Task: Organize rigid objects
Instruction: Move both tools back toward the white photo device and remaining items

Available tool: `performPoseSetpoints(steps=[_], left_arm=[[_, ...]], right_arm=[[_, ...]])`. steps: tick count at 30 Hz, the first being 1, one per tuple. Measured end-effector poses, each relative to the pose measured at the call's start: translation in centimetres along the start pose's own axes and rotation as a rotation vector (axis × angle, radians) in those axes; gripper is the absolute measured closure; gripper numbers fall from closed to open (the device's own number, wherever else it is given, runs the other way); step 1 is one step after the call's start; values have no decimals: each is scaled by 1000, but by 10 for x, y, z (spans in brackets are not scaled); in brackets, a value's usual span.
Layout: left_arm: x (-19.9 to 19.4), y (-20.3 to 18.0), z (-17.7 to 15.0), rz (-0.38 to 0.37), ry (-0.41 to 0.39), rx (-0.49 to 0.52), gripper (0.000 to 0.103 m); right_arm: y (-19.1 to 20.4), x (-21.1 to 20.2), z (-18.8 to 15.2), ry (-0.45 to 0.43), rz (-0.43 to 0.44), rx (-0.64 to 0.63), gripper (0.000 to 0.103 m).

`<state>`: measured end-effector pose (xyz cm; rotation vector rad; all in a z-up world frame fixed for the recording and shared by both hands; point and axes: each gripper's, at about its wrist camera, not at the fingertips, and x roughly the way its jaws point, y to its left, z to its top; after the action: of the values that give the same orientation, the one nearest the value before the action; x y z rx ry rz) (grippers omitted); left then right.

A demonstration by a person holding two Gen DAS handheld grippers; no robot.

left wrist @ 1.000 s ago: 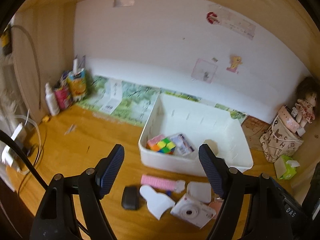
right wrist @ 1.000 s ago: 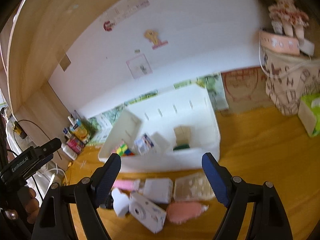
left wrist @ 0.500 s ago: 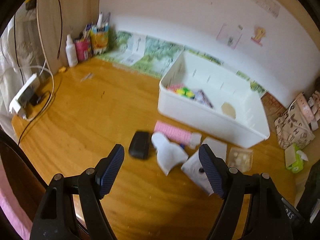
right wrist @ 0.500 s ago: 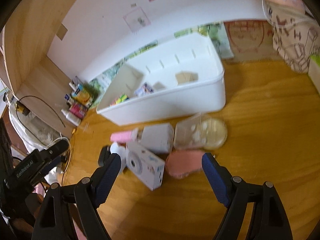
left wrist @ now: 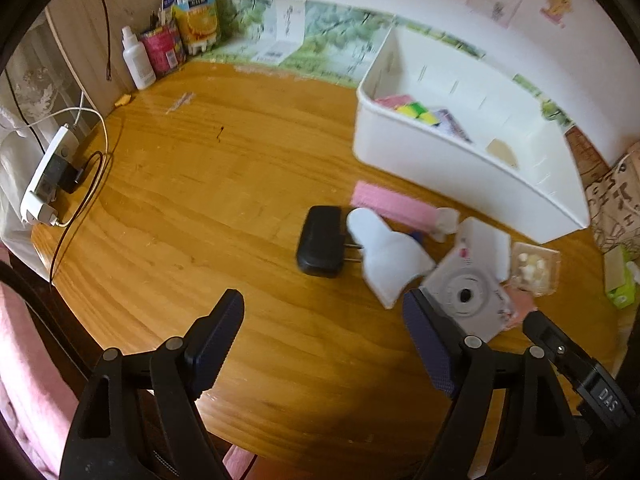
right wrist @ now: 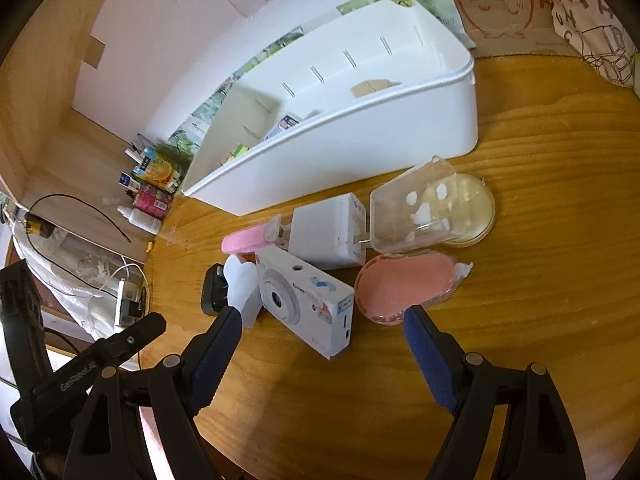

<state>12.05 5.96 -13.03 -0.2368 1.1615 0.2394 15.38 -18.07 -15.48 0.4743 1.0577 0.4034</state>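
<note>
A white bin (left wrist: 460, 168) (right wrist: 360, 152) stands at the back of the wooden table and holds a colourful cube (left wrist: 416, 111) and cards. In front of it lie a black plug adapter (left wrist: 322, 246), a white scoop-shaped piece (left wrist: 386, 256), a pink comb (left wrist: 390, 205), a white toy camera (right wrist: 306, 300) (left wrist: 466, 294), a white charger block (right wrist: 326, 236), a clear lidded box (right wrist: 424, 204) and a pink oval case (right wrist: 404, 286). My left gripper (left wrist: 324, 340) is open above the table in front of the adapter. My right gripper (right wrist: 322, 350) is open just short of the camera.
Bottles and a juice carton (left wrist: 198, 24) stand in the back left corner. A power strip with cables (left wrist: 48, 176) lies at the left table edge. A patterned bag (left wrist: 616, 200) and a green tissue pack (left wrist: 620, 280) sit at the right.
Both grippers have tilted down and come closer to the loose objects on the table. Both stay open. Nothing on the table has moved.
</note>
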Motion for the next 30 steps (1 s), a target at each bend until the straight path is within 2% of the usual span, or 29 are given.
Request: performPoseSetpoints(steps=[6, 17, 18, 20, 22, 30], left_arm=[[20, 11, 19, -9, 92, 40, 19], [59, 20, 41, -124, 264, 177, 19], [61, 20, 42, -130, 272, 190, 19], [67, 19, 43, -139, 292, 221, 19], [72, 19, 45, -151, 307, 249, 19], [89, 20, 48, -182, 367, 345, 20]], right_arm=[[5, 15, -4, 36, -74, 78, 19], [23, 37, -18, 60, -163, 185, 19], [25, 38, -20, 55, -175, 192, 17], [30, 41, -22, 42, -201, 205, 7], [35, 43, -25, 23, -226, 217, 2], [50, 52, -28, -35, -288, 263, 1]])
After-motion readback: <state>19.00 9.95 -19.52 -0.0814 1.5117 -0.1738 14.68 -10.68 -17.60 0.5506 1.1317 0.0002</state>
